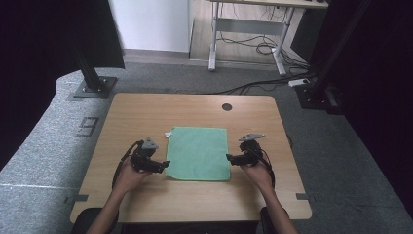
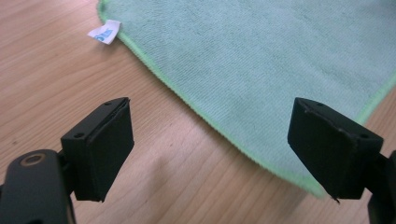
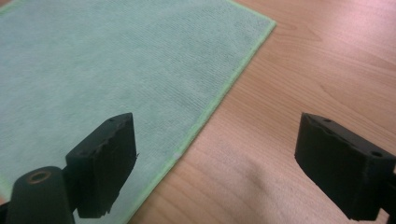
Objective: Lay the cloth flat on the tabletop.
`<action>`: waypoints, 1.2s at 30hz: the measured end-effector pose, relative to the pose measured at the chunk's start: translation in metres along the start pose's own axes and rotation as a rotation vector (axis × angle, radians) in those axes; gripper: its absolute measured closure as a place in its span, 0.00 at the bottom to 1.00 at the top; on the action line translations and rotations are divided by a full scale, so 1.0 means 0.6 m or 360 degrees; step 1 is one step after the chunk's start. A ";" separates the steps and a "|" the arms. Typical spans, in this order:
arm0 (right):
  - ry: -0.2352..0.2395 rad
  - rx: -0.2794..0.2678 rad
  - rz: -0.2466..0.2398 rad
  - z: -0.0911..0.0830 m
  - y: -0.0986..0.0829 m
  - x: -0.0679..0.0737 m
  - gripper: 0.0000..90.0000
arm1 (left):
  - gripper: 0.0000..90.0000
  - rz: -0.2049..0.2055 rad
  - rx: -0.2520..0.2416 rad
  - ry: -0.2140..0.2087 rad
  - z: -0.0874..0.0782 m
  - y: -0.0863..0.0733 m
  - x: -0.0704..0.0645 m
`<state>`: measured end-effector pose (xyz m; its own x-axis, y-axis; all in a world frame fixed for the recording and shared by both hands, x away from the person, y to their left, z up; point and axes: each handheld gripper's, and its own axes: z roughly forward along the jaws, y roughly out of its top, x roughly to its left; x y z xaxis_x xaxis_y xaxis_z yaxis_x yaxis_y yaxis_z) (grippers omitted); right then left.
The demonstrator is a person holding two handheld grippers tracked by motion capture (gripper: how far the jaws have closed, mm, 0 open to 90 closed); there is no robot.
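Claws left (image 1: 167,164) and right (image 1: 228,157), both spread, flanking flat green cloth (image 1: 198,152).

table (image 1: 146,112): bare around cloth (image 1: 198,152) | obstacles: none between tongs

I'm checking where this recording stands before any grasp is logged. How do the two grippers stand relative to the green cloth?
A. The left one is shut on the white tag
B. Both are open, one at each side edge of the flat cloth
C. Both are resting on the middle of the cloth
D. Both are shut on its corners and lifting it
B: the left gripper and right gripper stand open at opposite side edges of the green cloth, which lies flat on the table.
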<state>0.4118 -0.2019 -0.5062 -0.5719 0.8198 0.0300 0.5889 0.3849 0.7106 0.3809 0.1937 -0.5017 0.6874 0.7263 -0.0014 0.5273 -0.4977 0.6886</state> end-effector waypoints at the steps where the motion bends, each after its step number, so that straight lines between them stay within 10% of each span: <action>1: 0.0003 0.0000 -0.0008 -0.005 0.000 0.002 0.12 | 0.16 0.0012 0.0006 0.0013 -0.004 -0.001 0.000; 16: -0.0031 -0.0030 -0.0032 -0.047 -0.037 0.009 0.03 | 0.07 -0.0008 0.0003 0.0126 -0.030 -0.051 0.007; 36: -0.0110 0.0055 0.0011 -0.017 -0.097 -0.009 0.01 | 0.02 -0.0078 0.0083 0.0147 -0.002 -0.091 0.023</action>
<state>0.3747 -0.2329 -0.5406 -0.5277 0.8493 -0.0151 0.6126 0.3928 0.6859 0.3610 0.2313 -0.5386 0.6124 0.7898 0.0342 0.5863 -0.4827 0.6505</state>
